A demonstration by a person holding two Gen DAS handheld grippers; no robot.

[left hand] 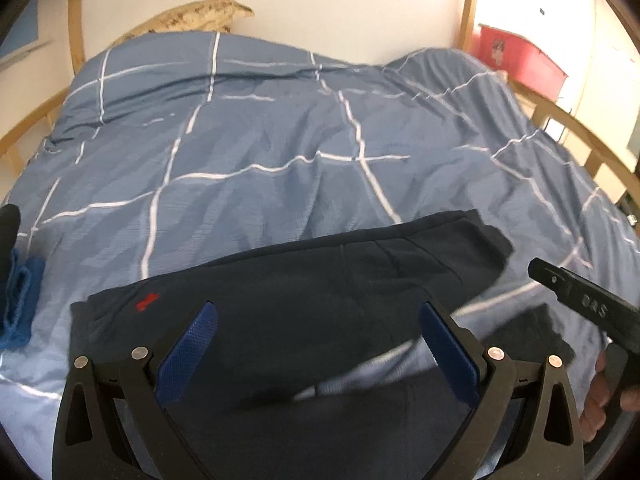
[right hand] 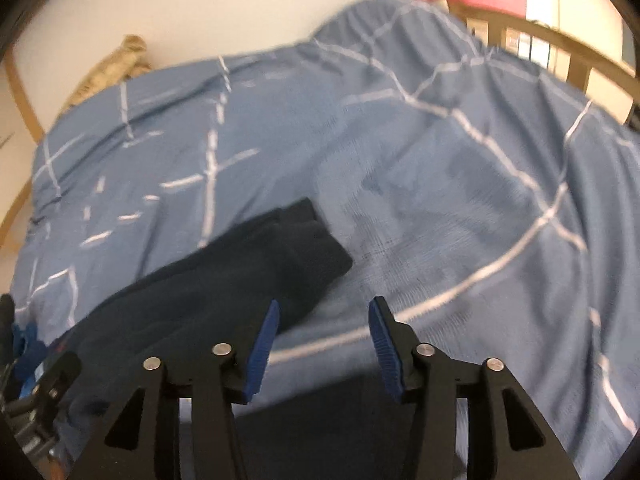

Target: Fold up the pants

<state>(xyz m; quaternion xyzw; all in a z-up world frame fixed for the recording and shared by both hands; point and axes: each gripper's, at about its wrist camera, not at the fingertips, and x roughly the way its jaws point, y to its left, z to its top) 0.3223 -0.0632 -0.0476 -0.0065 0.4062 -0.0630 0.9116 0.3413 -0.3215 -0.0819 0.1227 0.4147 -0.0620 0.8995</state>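
Note:
Dark navy pants [left hand: 304, 292] with a small red logo [left hand: 147, 301] lie across the near part of a blue checked duvet [left hand: 260, 136]. They also show in the right wrist view [right hand: 224, 280], with the leg ends [right hand: 316, 248] pointing toward the middle of the bed. My left gripper [left hand: 318, 314] is open and empty, hovering over the pants. My right gripper [right hand: 324, 316] is open and empty, above the duvet just right of the leg ends. Its body shows at the right edge of the left wrist view [left hand: 584, 304].
A wooden bed frame [left hand: 576, 128] curves around the bed. A patterned pillow [left hand: 192, 16] lies against the white wall. A red box [left hand: 520, 56] stands at the back right. A blue cloth [left hand: 20, 300] lies at the left edge of the bed.

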